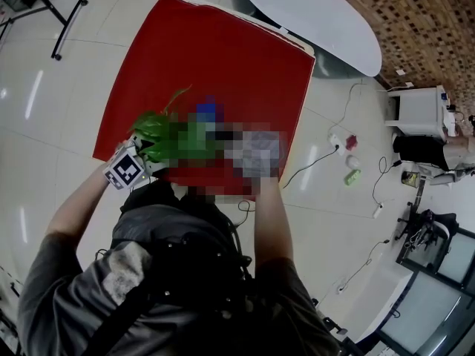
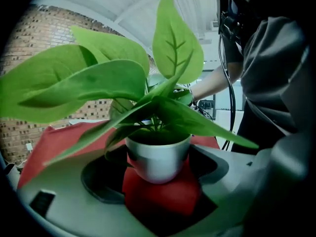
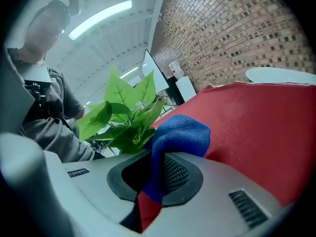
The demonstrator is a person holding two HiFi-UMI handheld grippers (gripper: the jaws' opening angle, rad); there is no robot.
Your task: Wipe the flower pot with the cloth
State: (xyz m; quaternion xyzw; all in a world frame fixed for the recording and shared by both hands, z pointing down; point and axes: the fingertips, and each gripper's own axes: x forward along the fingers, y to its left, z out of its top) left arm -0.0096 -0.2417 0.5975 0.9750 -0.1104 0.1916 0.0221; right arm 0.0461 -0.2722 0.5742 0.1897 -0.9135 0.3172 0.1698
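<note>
A small white flower pot (image 2: 158,158) with a broad-leaved green plant (image 2: 113,83) stands between the jaws of my left gripper (image 2: 159,174), and its sides meet both pads. In the head view the plant's leaves (image 1: 154,128) show at the near left of the red tablecloth (image 1: 223,58), beside the left gripper's marker cube (image 1: 125,167). My right gripper (image 3: 157,171) is shut on a blue cloth (image 3: 181,132), which bulges out above the jaws. The plant (image 3: 123,115) is just to the left of the cloth and apart from it. A mosaic patch hides the pot and the right gripper in the head view.
The red tablecloth (image 3: 261,122) stretches away to the right of the cloth. A white oval table (image 1: 312,13) stands behind the red one. Cables and small items (image 1: 350,162) lie on the floor at right, near a white cabinet (image 1: 419,110).
</note>
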